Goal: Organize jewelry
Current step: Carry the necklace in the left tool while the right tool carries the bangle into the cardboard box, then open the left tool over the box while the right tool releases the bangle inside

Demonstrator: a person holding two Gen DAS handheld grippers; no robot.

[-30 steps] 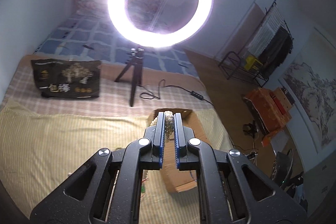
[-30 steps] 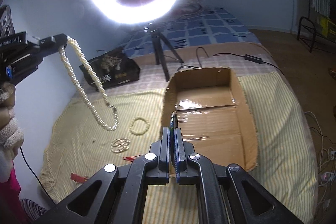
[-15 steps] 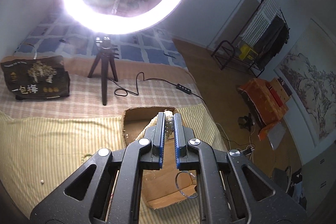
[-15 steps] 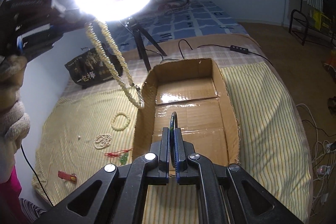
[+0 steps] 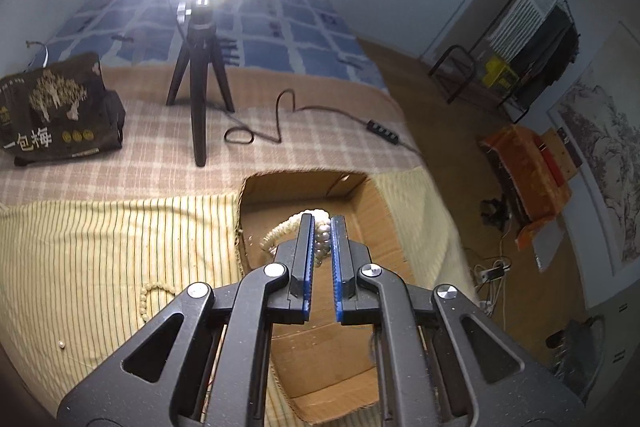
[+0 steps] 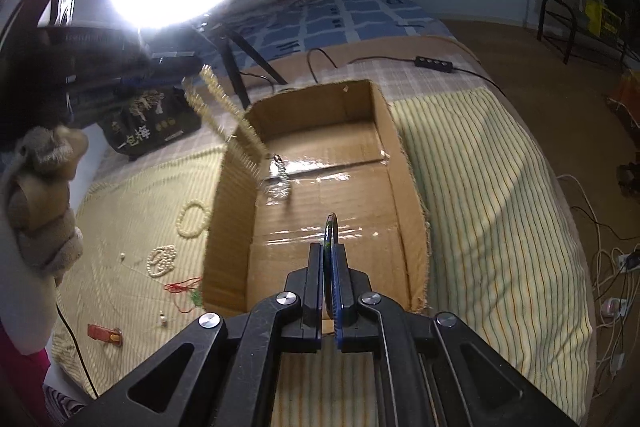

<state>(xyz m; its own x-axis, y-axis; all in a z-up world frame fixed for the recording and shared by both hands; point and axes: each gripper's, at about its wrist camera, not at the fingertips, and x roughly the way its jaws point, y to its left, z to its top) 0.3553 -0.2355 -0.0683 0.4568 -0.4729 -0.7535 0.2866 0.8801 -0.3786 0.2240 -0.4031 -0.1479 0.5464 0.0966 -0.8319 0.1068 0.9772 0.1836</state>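
Observation:
My left gripper (image 5: pixel 321 223) is shut on a long pearl necklace (image 5: pixel 280 233) and holds it above the open cardboard box (image 5: pixel 384 215). In the right wrist view the necklace (image 6: pixel 224 115) hangs blurred from the left gripper (image 6: pixel 176 61), its lower end inside the box (image 6: pixel 394 155). My right gripper (image 6: pixel 331 251) is shut on a dark bangle (image 6: pixel 330 227) over the box's near half. A pearl bracelet (image 6: pixel 193 218), a coiled pearl strand (image 6: pixel 161 259), a red cord (image 6: pixel 182 287) and a red clip (image 6: pixel 103 333) lie on the yellow striped cloth left of the box.
A ring light on a black tripod (image 5: pixel 199 83) stands behind the box, its cable (image 5: pixel 312 115) trailing right. A dark printed bag (image 5: pixel 56 111) lies at the back left. Cables and a power strip (image 6: pixel 612 303) lie on the floor beyond the bed's right edge.
My left gripper has moved right and forward with the necklace, whose lower end now hangs inside the box. My right gripper has stayed over the box with the bangle.

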